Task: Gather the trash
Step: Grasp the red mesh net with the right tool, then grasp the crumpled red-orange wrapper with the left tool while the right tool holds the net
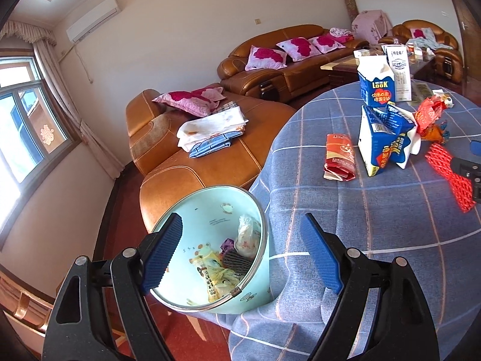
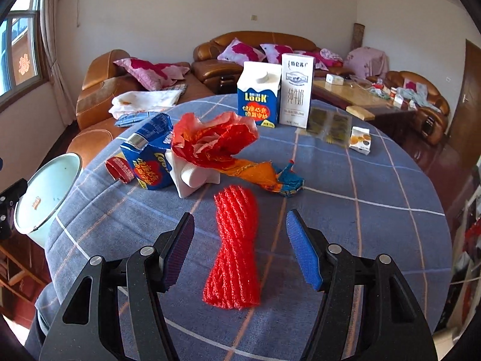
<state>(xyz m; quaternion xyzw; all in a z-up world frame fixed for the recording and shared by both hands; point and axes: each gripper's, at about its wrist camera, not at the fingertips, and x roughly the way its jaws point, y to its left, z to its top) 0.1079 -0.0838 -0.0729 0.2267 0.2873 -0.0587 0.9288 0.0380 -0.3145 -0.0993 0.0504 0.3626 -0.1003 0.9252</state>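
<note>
My left gripper (image 1: 242, 219) is open and empty, hanging over the mouth of a mint-green bin (image 1: 207, 207) beside the table edge. Several wrappers lie inside the bin. My right gripper (image 2: 240, 215) is open just above the table, with a red foam net (image 2: 234, 249) lying lengthwise between its fingers, untouched by the pads. Beyond the net lie a crumpled red-orange wrapper (image 2: 216, 141), a squashed blue carton (image 2: 150, 156) on its side and a small red packet (image 2: 120, 168). In the left wrist view the packet (image 1: 338, 156) and the carton (image 1: 384, 138) sit mid-table.
An upright blue carton (image 2: 258, 96) and a white milk carton (image 2: 296, 90) stand at the far side of the round table with its blue checked cloth (image 2: 375, 210). Clear packets (image 2: 327, 126) and a small box (image 2: 360, 140) lie right of them. Brown sofas (image 1: 210, 156) lie behind.
</note>
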